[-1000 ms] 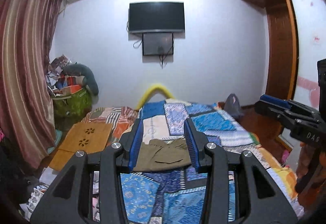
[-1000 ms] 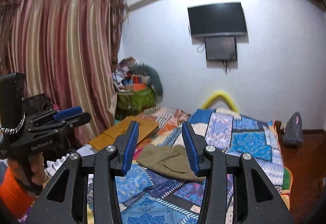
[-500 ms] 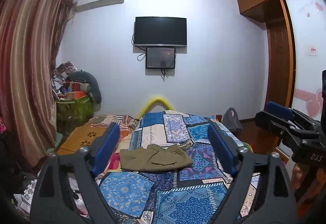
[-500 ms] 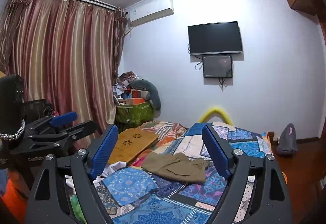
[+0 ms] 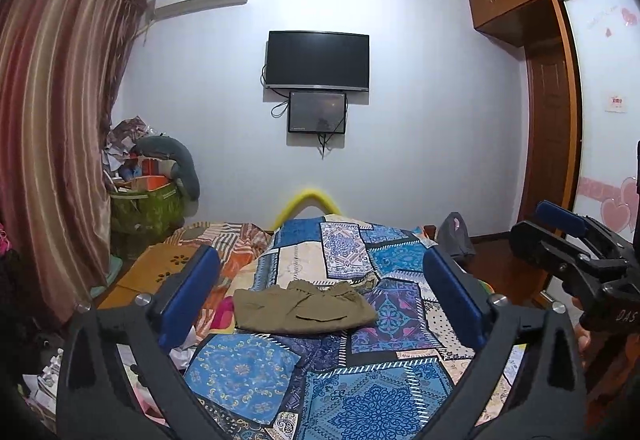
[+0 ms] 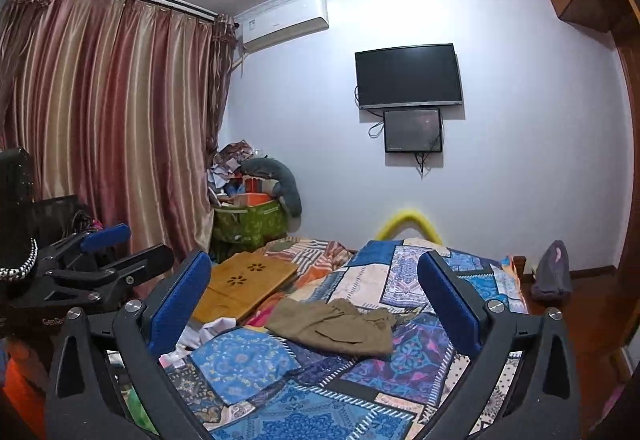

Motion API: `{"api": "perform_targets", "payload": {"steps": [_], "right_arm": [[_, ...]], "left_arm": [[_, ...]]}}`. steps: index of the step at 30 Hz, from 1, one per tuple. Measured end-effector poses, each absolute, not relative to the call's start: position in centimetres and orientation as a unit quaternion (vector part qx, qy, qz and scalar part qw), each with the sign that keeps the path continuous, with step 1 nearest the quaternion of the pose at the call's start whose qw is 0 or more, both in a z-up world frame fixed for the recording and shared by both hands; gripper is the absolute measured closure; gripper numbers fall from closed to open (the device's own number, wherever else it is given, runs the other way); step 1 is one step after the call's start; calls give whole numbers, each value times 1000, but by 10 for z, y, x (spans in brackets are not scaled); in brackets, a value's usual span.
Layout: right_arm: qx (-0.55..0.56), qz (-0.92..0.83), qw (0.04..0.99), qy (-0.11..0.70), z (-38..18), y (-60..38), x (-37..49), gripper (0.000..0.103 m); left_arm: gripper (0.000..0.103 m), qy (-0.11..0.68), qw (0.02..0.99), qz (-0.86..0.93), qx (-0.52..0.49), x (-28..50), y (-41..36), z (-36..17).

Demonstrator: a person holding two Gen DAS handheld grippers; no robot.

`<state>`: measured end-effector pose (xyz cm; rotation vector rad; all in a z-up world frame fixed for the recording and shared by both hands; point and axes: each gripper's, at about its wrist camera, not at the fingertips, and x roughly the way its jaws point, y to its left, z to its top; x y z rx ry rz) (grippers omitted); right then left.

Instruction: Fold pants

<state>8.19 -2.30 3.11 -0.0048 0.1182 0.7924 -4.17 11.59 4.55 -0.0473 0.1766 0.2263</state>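
Ahead of and below the left gripper [image 5: 322,294], whose blue-padded jaws stand wide apart and hold nothing, the olive pants [image 5: 303,306] lie in a flattish bundle on the patchwork bedspread [image 5: 360,396], well apart from the fingertips. From this gripper the bundle sits nearly centred between the two pads, a little toward the left one, and its long axis runs crosswise, left to right, across the line of approach. Moving right, the right gripper [image 6: 314,302] is likewise spread open and empty; from it the pants [image 6: 334,328] lie ahead and just right of centre, the long axis slanting from near-left to far-right, with the rumpled end on the far side. Neither gripper touches the cloth, and both look about equally far from it. Judging from this, the left gripper would suit the left end of the bundle and the right gripper the right end, each coming down and forward over the bed.
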Motion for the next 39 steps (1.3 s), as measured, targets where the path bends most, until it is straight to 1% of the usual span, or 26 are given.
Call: {"api": "perform_targets", "payload": {"steps": [39], "right_arm": [[0, 376, 924, 71, 34, -31, 79, 0]], "left_arm": [[0, 92, 990, 103, -20, -37, 115, 35]]}}
